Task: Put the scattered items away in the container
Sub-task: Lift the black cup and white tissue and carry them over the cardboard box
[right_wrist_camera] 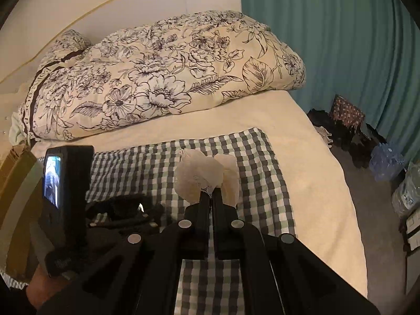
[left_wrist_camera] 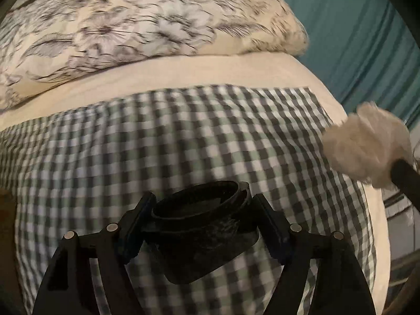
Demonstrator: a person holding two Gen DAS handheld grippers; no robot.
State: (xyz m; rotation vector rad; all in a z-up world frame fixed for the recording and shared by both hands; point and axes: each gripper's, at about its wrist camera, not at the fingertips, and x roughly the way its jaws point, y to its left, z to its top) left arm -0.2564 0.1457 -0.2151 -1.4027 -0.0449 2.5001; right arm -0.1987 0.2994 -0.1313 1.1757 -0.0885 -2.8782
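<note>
Black plastic, probably a small round jar point(left_wrist_camera: 203, 236), sits clamped between the left gripper point(left_wrist_camera: 202, 218) fingers above the checked cloth point(left_wrist_camera: 183, 136). To its right, the right gripper point(right_wrist_camera: 211, 197) is pinched nearly closed on a cream fluffy bundle point(right_wrist_camera: 199, 177), floral duvet point(right_wrist_camera: 157, 78) ahead.

We see the left tongs point(left_wrist_camera: 202, 218) in matt black plastic with dull metal pins, clamped on a black cup point(left_wrist_camera: 207, 236) of smooth, scuffed plastic. At three o'clock in that view the right tongs point(right_wrist_camera: 211, 197) pinch a cream pouch point(right_wrist_camera: 207, 178) of thin, fuzzy, net-like cloth. Below lie a woven checked cloth point(left_wrist_camera: 183, 141), a plain matt bed sheet point(right_wrist_camera: 315, 183) and, at twelve o'clock, a soft floral quilt point(right_wrist_camera: 162, 78).
</note>
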